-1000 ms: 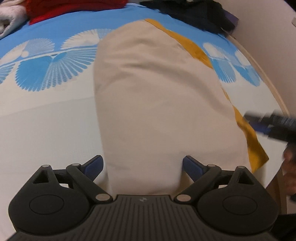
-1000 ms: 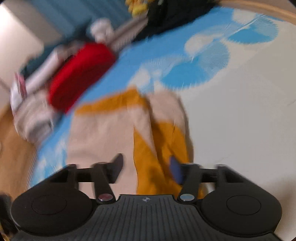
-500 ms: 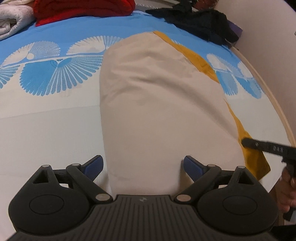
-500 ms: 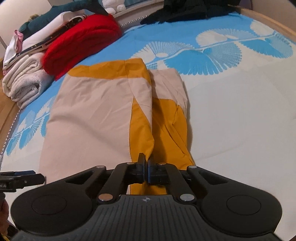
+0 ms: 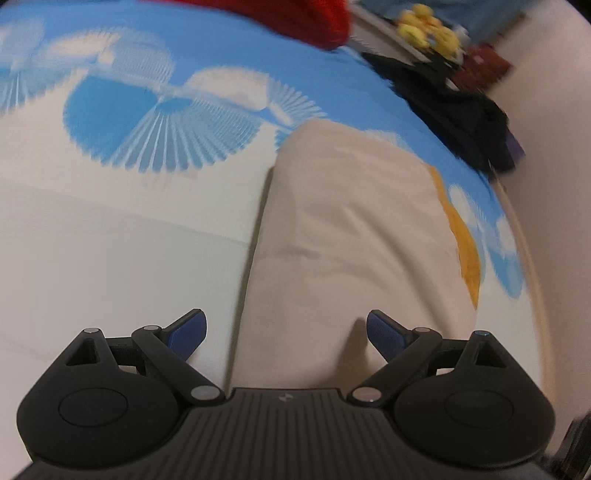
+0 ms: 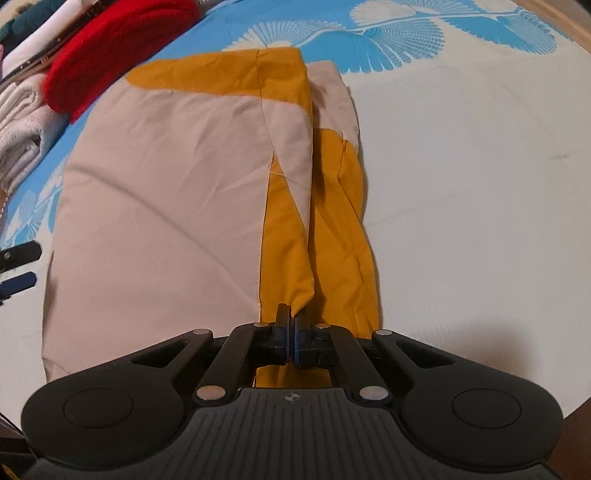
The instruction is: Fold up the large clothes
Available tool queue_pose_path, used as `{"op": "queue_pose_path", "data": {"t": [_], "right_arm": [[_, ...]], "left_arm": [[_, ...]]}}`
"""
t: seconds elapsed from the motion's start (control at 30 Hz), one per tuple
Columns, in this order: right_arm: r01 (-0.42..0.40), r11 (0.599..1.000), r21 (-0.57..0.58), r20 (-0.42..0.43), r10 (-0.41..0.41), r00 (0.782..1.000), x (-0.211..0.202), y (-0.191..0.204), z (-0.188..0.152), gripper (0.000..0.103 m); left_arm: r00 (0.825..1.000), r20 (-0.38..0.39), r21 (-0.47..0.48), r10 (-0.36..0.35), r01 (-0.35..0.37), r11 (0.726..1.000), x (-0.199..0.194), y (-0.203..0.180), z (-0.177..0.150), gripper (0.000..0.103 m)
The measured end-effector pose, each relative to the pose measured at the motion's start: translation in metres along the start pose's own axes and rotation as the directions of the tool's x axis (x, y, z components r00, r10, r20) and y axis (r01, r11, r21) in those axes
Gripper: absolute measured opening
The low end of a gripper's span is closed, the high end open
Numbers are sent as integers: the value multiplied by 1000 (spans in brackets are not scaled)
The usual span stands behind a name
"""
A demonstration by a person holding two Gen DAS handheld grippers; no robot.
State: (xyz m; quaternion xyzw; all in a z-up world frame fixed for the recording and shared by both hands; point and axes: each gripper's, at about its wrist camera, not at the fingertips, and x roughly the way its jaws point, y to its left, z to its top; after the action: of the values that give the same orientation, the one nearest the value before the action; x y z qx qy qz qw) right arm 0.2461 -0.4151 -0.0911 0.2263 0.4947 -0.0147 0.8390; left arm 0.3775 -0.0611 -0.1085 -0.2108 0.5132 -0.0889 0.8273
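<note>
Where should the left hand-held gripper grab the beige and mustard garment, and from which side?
At the near left corner of the beige and mustard garment, coming in from its left edge. That edge lies straight and flat on the bedsheet, and the open left hand-held gripper already waits beside it.

Blurring across the left wrist view; cutting off the red bundle (image 5: pixel 295 14) at top, hiding the garment's (image 6: pixel 166 192) near edge behind the right hand-held gripper (image 6: pixel 291 332).
</note>
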Motion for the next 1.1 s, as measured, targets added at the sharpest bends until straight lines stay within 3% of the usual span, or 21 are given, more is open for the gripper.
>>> {"op": "queue_pose_path", "data": {"t": [0.07,0.1,0.13,0.2,0.4,0.5,0.53,0.57,0.63,0.7,0.8,0.97,1.03,1.1], "right_arm": [[-12,1000,25,37,11,999,-3,-1,4,8],[-24,999,32,52,22,998,-4,-3,6,16],[-34,999,36,69,32,997,-3,-5,9,32],[-19,999,39,109,14,994,-2,-6,12,52],[-12,995,94,85,4,996,19,-19,23,58],[-13,994,106,52,8,999,32,-17,25,58],[-14,995,100,57,9,998,34,-14,27,58],[-16,996,91,62,10,998,35,-10,28,56],[-47,996,78,69,42,997,36,-1,26,21],[-57,997,61,84,51,995,36,10,25,11],[-68,997,38,106,63,992,36,28,25,6],[-175,984,22,172,169,970,38,71,28,4],[-206,978,-12,191,204,960,40,97,25,4],[-235,971,-40,208,238,949,43,119,23,3]], "left_arm": [[999,-31,-52,-26,24,998,15,8,7,97],[998,-40,-73,-46,43,996,23,12,10,99],[997,-49,-91,-65,61,994,30,15,13,100],[992,-59,-127,-111,102,987,43,20,18,101],[969,-85,-193,-233,213,958,79,27,24,101],[963,-70,-179,-260,244,953,88,23,26,98],[965,-58,-165,-255,243,956,88,20,26,95],[968,-45,-149,-245,236,960,86,17,26,86],[973,-23,-105,-230,226,968,80,12,26,68],[970,5,-74,-242,242,968,69,9,30,41],[971,63,-12,-232,233,972,43,5,41,37],[973,160,14,-167,167,986,-6,33,68,38],[974,189,7,-128,129,992,-25,54,80,41],[974,213,-15,-80,85,996,-40,77,91,52]]}}
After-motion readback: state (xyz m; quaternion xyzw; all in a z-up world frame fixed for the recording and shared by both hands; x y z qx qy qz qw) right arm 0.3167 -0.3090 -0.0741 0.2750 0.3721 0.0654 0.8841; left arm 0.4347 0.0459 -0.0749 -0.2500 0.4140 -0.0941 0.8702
